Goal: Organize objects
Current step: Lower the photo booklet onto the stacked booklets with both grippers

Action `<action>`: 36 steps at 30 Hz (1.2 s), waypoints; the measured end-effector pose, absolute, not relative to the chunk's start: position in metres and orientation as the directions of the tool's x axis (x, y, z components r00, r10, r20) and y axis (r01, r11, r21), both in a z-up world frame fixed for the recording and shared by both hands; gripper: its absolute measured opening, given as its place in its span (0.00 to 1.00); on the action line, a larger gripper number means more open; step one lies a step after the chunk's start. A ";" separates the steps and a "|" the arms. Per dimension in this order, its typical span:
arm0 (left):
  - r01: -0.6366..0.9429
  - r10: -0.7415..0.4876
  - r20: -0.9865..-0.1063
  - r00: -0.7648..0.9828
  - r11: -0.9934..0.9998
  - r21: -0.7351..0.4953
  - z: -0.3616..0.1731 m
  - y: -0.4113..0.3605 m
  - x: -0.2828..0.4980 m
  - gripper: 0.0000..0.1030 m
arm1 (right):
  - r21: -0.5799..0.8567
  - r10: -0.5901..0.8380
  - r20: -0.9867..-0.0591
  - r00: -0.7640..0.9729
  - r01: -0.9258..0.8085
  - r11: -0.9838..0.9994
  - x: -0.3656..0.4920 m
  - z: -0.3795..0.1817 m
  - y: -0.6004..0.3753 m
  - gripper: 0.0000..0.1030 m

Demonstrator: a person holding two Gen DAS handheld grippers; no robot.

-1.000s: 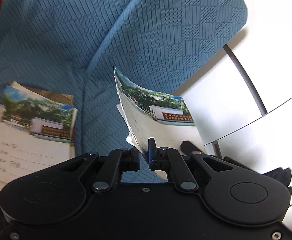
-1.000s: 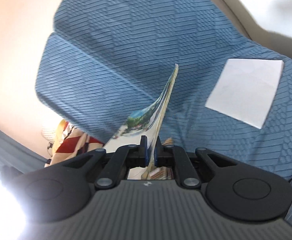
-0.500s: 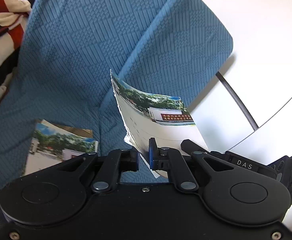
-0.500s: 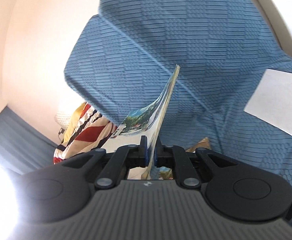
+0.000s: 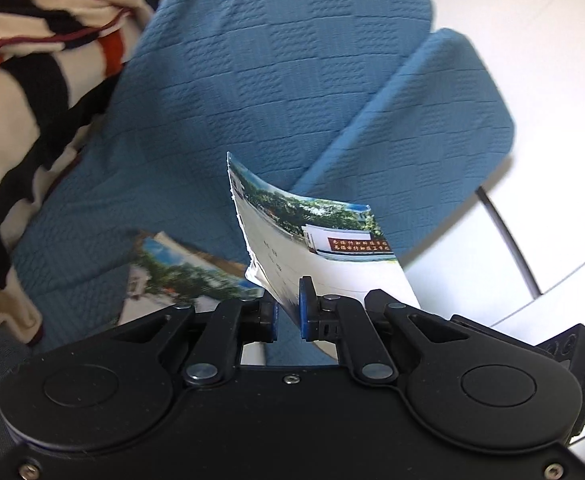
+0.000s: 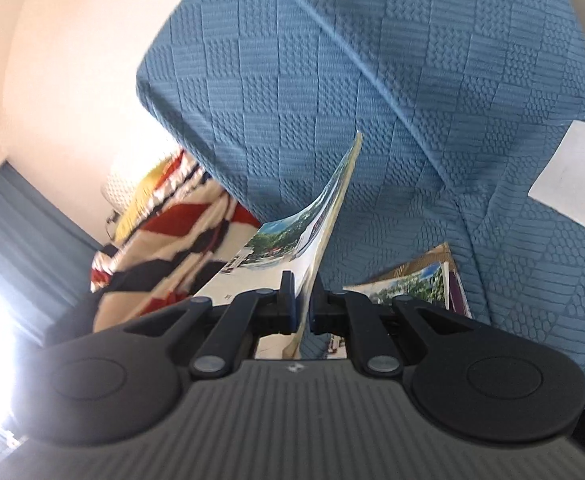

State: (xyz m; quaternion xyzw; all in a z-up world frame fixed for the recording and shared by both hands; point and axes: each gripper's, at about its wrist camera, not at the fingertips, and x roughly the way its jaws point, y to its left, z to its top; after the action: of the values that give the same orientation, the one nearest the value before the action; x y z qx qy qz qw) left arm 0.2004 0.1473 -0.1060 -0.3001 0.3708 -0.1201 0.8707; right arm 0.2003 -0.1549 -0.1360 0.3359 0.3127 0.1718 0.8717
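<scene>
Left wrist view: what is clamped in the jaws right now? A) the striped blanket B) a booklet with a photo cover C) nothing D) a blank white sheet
B: the left gripper has its jaws closed on the lower edge of the photo-cover booklet, which stands up above the blue sofa cover.
</scene>
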 end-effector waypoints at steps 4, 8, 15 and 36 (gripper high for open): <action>-0.058 -0.422 -0.608 0.672 0.789 -0.611 -0.136 0.160 0.203 0.08 | 0.653 0.491 -0.484 0.725 -0.075 0.753 0.209 -0.153 -0.137 0.09; -0.093 -0.426 -0.630 0.649 0.778 -0.622 -0.171 0.164 0.210 0.08 | 0.618 0.464 -0.538 0.704 -0.046 0.785 0.218 -0.172 -0.127 0.09; -0.116 -0.425 -0.667 0.612 0.786 -0.608 -0.211 0.163 0.221 0.09 | 0.540 0.396 -0.622 0.676 0.003 0.842 0.230 -0.206 -0.115 0.09; -0.194 -0.381 -0.782 0.493 0.828 -0.525 -0.247 0.156 0.225 0.14 | 0.433 0.304 -0.742 0.598 0.081 0.898 0.225 -0.253 -0.098 0.14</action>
State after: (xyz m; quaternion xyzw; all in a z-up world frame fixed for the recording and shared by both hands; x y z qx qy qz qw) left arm 0.2254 0.1557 -0.2475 -0.2873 0.5003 -0.0572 0.8148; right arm 0.2253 -0.0981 -0.2531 0.2166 0.4439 0.0644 0.8671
